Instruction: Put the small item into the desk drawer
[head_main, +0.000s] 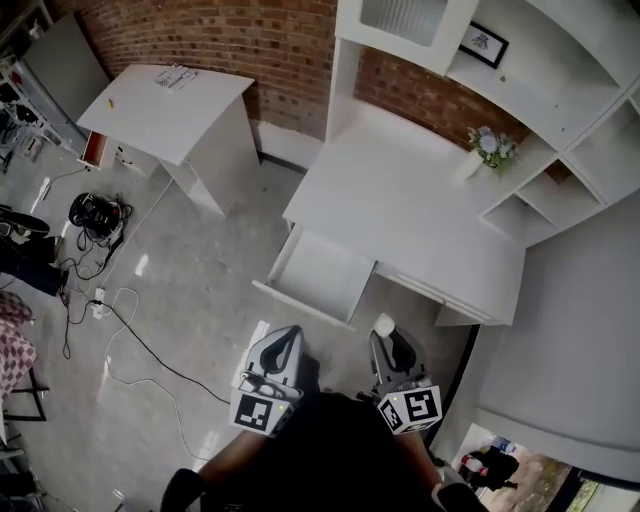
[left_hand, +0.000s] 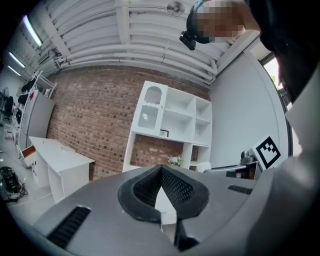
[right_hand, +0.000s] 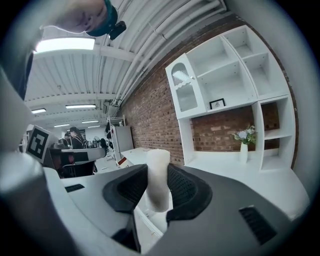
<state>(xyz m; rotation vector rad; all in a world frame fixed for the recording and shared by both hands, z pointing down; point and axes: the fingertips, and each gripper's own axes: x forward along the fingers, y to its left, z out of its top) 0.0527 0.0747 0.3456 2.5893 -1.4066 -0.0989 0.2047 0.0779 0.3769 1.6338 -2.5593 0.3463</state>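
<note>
White small item (right_hand: 158, 186), clamped by the fingers of the right gripper (head_main: 388, 338), should reach over the open drawer (head_main: 300, 304) mid-frame before release; the left gripper (head_main: 287, 338) has its fingers closed, empty.

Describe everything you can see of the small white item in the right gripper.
The small white item is a plain, matte, off-white cylinder with a rounded top. It stands roughly upright, pinched between the right gripper's dark, textured fingers, its top poking above them. It is held in the air short of the open desk drawer, touching nothing else.
</note>
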